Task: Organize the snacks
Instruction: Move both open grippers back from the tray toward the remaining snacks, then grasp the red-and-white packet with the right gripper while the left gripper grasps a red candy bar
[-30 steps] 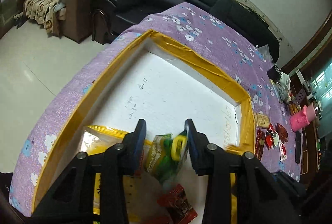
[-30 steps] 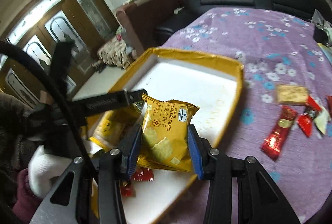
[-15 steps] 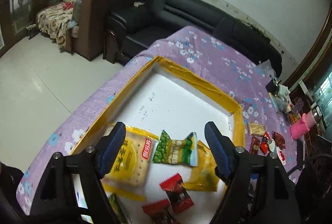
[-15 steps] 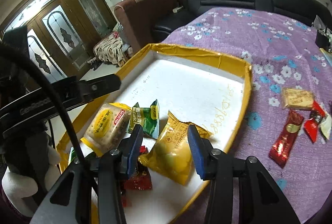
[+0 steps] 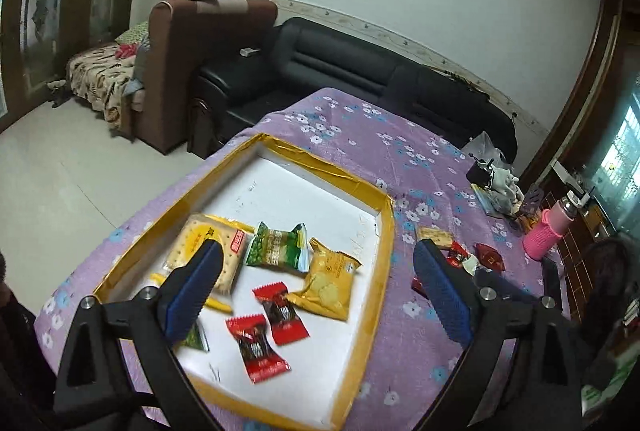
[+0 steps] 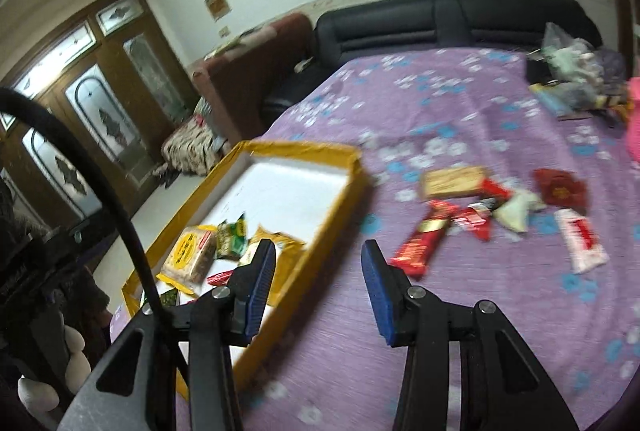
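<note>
Left wrist view: left claw (image 5: 316, 283) stood wide apart w/ nothing between its pads, having just been spreading; it hung above the tray (image 5: 384, 231), a shallow white box w/ yellow taped rim on the purple flowered tabletop (image 5: 400, 151). Inside tray: cracker pack (image 5: 200, 243) at 9 o'clock, green snack bag (image 5: 276, 245) at centre, yellow cracker bag (image 5: 328, 281) at 3 o'clock of it, and two red candies (image 5: 280, 309) at 6 o'clock. All lay flat, none touching a pad.

Right wrist view (blurred): right claw (image 6: 318, 285) was released, part-open and empty, over the tray's 3 o'clock rim and the cloth. Loose snacks lay outside the tray toward 2 o'clock: red bar (image 6: 424, 241), tan biscuit pack (image 6: 452, 181), dark red packet (image 6: 560, 187), white-and-red wrapper (image 6: 582, 239). Pink bottle (image 5: 546, 233) stood at the tabletop's far 3 o'clock edge, well apart from the tray.
</note>
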`<control>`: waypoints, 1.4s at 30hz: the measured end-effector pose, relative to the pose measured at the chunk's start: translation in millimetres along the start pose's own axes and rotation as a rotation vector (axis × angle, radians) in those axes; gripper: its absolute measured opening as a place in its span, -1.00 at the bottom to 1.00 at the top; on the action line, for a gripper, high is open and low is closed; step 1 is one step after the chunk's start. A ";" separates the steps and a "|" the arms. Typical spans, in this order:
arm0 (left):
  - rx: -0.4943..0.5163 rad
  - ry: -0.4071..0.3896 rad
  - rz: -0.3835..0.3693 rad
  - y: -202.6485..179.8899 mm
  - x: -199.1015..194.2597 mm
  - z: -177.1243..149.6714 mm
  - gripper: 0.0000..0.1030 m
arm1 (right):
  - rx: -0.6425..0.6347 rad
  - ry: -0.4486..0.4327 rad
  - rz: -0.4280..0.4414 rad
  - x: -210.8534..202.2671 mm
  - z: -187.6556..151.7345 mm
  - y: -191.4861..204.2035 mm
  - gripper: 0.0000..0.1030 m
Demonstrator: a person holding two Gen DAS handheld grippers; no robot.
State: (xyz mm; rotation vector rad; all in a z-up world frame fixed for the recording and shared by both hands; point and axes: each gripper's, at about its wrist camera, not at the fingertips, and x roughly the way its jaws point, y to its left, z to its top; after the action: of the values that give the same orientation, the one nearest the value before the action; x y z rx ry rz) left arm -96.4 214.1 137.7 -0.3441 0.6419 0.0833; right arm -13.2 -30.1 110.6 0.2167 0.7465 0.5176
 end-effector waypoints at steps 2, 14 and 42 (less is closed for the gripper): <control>-0.006 -0.026 -0.008 -3.8 -12.3 2.3 0.87 | 0.008 -0.037 -0.021 -25.0 5.5 -14.1 -0.12; 0.061 -0.039 -0.205 -63.7 -49.0 2.6 0.92 | 0.016 -0.255 -0.438 -182.5 85.3 -112.3 0.02; 0.329 0.326 -0.155 -132.3 106.1 -51.9 0.34 | 0.095 0.058 -0.388 4.2 -8.7 -170.2 -0.65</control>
State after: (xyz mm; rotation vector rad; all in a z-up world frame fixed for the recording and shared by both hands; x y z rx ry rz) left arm -17.2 69.0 73.4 -0.0869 0.9337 -0.2293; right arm 46.4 -173.2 39.6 0.1404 0.8463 0.1208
